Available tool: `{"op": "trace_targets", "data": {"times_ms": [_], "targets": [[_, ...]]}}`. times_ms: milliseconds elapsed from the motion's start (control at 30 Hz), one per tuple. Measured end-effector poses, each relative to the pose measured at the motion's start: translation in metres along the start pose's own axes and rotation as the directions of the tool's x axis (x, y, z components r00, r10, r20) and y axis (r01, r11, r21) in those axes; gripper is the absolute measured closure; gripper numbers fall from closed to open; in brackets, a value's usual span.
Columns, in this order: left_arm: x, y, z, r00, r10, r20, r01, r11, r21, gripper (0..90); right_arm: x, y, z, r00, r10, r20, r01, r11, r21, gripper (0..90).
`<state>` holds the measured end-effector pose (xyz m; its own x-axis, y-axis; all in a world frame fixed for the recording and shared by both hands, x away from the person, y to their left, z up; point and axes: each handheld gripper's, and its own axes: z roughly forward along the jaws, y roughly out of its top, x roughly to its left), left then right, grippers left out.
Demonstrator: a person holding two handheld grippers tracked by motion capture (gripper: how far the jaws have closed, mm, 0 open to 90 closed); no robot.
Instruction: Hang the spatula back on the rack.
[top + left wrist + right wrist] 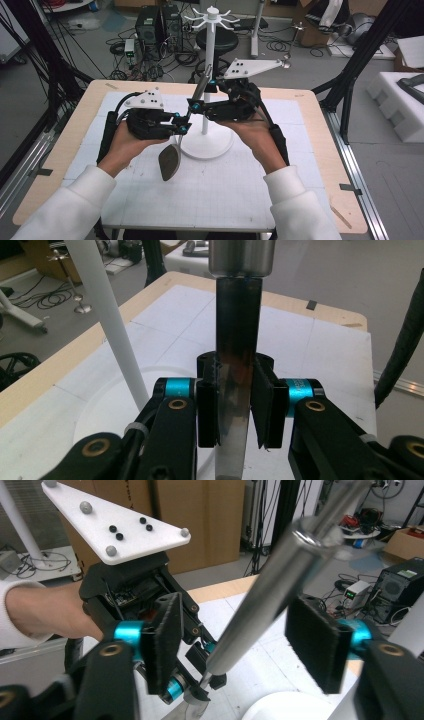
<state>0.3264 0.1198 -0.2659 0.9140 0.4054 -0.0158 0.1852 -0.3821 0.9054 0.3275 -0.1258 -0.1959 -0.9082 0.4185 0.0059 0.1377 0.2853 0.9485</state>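
No legible text, label, brand, number or sign in any view. Mat [225, 200], lower centre of high view: printed grid lines only. Box [407, 587], right edge of right gripper view: green panel, unreadable.

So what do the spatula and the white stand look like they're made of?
Spatula: likely steel. Its round handle has a brushed silver sheen, and the flat neck mirrors its surroundings. The blade looks darker and duller.
Stand: smooth matte white, probably plastic or painted metal; can't tell which.
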Motion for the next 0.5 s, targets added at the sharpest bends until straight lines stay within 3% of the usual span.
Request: {"op": "trace_targets", "data": {"times_ms": [500], "targets": [[0.0013, -0.0003, 0.0004, 0.9999, 0.002, -0.012, -0.002, 1.0, 0.006, 74.7, -0.0035, 0.0022, -0.0012, 0.999, 0.027, 0.036, -0.027, 1.0, -0.007, 55.8]]}}
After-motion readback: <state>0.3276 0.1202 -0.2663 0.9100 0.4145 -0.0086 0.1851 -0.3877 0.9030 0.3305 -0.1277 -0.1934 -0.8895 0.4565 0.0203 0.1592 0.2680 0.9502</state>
